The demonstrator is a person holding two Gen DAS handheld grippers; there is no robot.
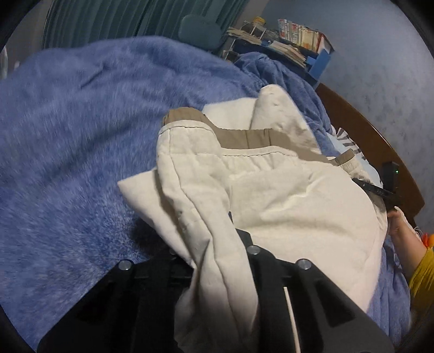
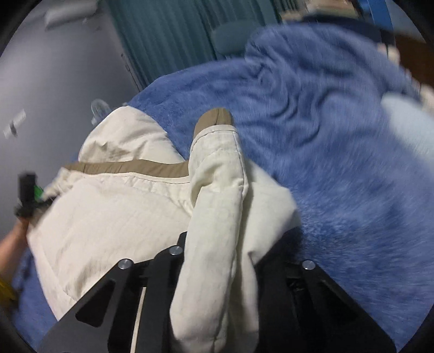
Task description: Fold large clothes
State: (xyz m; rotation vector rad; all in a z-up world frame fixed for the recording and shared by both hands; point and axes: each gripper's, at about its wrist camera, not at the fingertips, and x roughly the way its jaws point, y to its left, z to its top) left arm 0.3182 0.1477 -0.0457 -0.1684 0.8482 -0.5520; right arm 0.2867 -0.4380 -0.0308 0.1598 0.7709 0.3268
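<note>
A fluffy blue fleece blanket (image 1: 62,130) covers the bed, and behind it hang teal pleated curtains (image 1: 108,21). At the far side a crowded shelf of books and papers (image 1: 284,38) stands against the grey-blue wall, beside the brown wooden headboard (image 1: 366,127); the writing on the book spines is too small to read. The large cream quilted jacket with tan trim (image 1: 284,195) lies bunched on the blanket and hangs up into both tools. The black left gripper (image 1: 217,260) is pressed together on a cream fold of the jacket, and the fabric hides its fingertips. In the right wrist view the black right gripper (image 2: 217,260) likewise pinches a padded cream sleeve (image 2: 217,190) with a tan cuff. The fabric looks soft, wrinkled and slightly stained.
</note>
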